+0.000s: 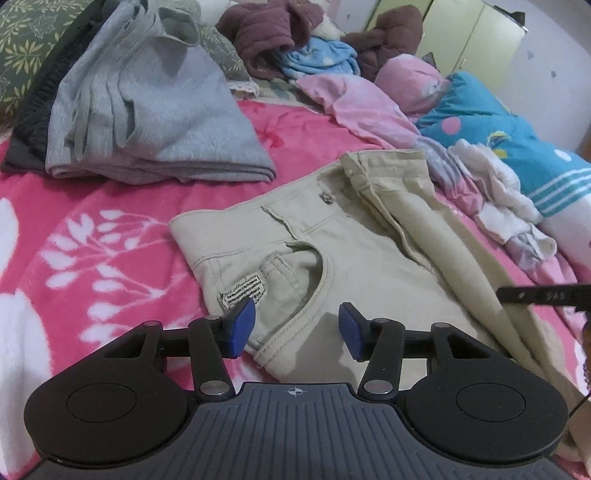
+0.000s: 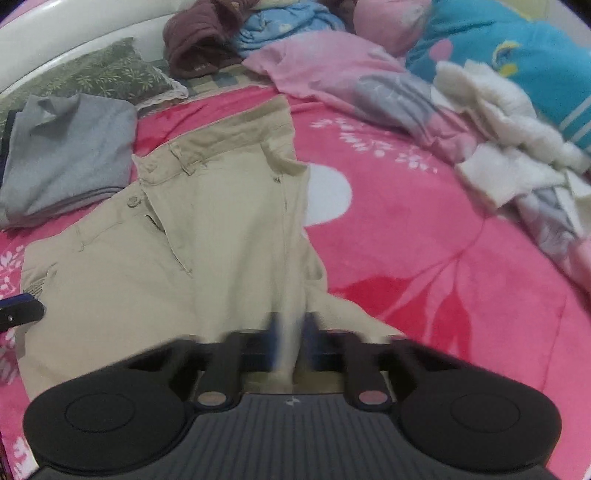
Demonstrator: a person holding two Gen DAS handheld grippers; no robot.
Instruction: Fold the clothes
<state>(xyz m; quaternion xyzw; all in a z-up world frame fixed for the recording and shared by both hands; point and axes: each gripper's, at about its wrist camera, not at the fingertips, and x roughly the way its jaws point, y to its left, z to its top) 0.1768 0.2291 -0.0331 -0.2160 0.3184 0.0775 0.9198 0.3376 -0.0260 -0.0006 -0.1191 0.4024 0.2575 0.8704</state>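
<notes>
Beige trousers (image 1: 369, 258) lie waistband up on the pink floral blanket (image 1: 110, 229), button and front pocket showing. My left gripper (image 1: 297, 328) hovers over the pocket edge, its blue pads (image 1: 242, 326) apart and not pressing on cloth. A black finger of the right gripper (image 1: 535, 295) pokes in from the right edge. In the right wrist view, which is motion-blurred, my right gripper (image 2: 290, 339) is shut on a raised fold of the beige trousers (image 2: 221, 229) near the crotch. The left gripper's tip (image 2: 18, 312) shows at the left edge.
A folded grey garment stack (image 1: 159, 110) sits at the back left beside the trousers. Unfolded clothes are heaped behind: maroon (image 1: 266, 33), light blue (image 1: 321, 55), pink (image 1: 362, 107), white fleece (image 1: 498, 192) and a teal quilt (image 1: 517, 147). A green pillow (image 2: 103, 77) lies by the headboard.
</notes>
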